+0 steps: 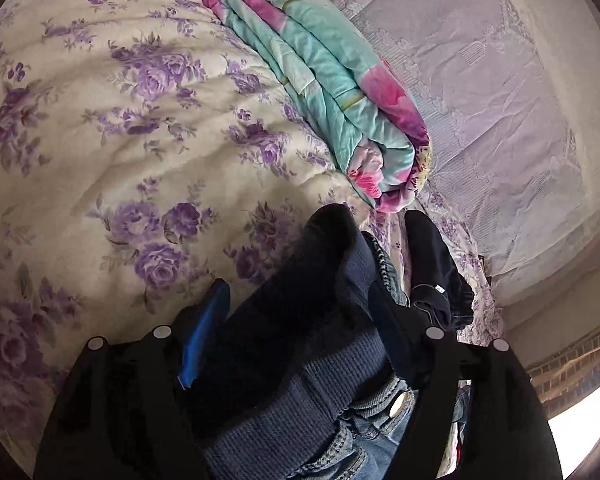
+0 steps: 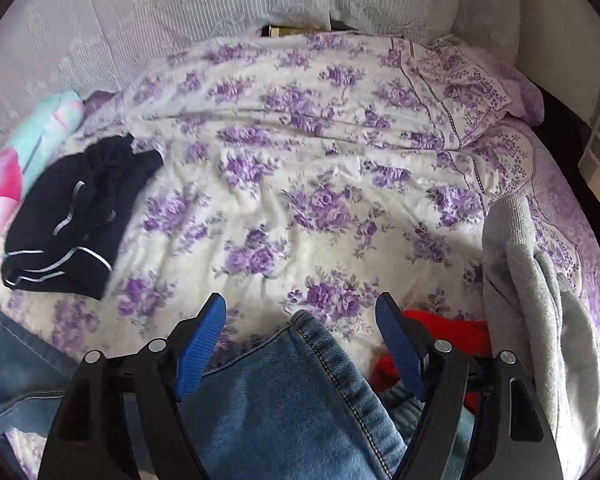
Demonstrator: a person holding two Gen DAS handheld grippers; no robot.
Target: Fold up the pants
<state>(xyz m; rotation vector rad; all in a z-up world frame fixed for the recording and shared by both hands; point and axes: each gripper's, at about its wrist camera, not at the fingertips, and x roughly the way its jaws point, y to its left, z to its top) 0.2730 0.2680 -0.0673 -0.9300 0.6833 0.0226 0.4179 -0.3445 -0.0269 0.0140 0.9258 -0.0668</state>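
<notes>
- Left gripper [image 1: 320,344], bottom centre of the left wrist view: closed on the ribbed waistband of the jeans [image 1: 300,392], with dark fabric bunched over the fingers; one blue pad [image 1: 204,340] visible, the other hidden by cloth.
- Right gripper [image 2: 300,344], bottom centre of the right wrist view: spread wide, gripping nothing; denim hem [image 2: 312,328] lying between the pads [image 2: 202,340] without touching either.
- Likely fault: closing now risks taking only the hem's top layer, or none, letting the leg sag and the fold skew.
- Second risk: red garment [image 2: 444,328] just beside the right-hand pad, easily snagged along with the denim.
- Third risk: dark cloth over the left fingers possibly a separate garment; cannot tell.
- Open room: bare floral bedspread [image 2: 300,160] across the frame's centre.
- Edges: navy shorts [image 2: 72,216] at left, grey garment [image 2: 532,300] at right, folded quilt [image 1: 332,92] at upper centre of the left view.
</notes>
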